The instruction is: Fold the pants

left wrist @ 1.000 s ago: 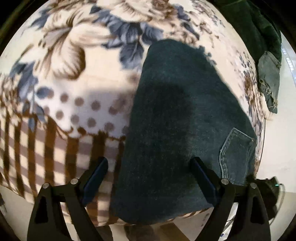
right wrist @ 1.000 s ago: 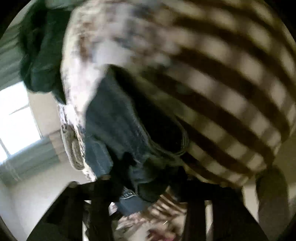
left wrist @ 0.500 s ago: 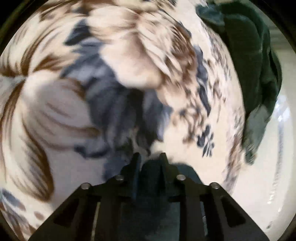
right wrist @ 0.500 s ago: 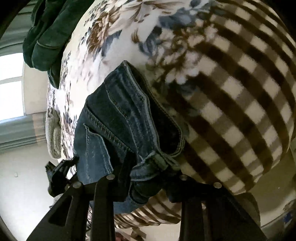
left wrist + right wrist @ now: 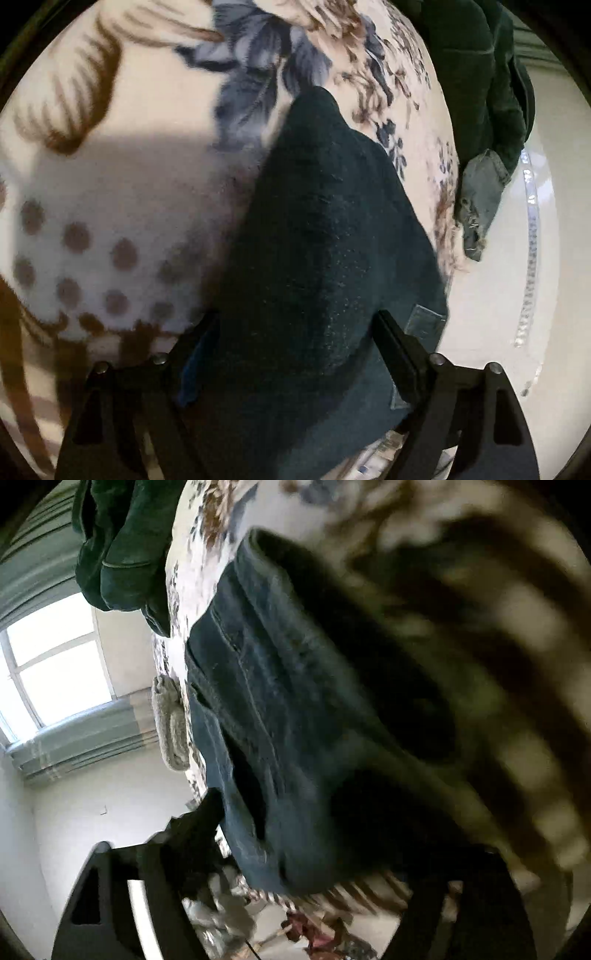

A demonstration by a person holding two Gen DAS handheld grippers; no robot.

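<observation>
Both the left tongs (image 5: 295, 343) and the right tongs (image 5: 332, 830) have just been opening and stand wide, with the folded jeans (image 5: 325, 258) between the fingers, lying on the floral blanket (image 5: 129, 184). Beyond lies a green garment (image 5: 480, 74).

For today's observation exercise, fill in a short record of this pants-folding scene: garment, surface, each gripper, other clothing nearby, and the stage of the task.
garment: dark blue jeans, folded into a compact bundle, pocket showing at one edge
surface: blanket with floral, dotted and striped print
left gripper: jaws have just been opening; they straddle the jeans, pads not pressing
right gripper: jaws have just been opening; picture blurred, jeans lie between the fingers
other clothing: dark green garment at the blanket's far edge
stage: fold laid down, both grips let go
</observation>
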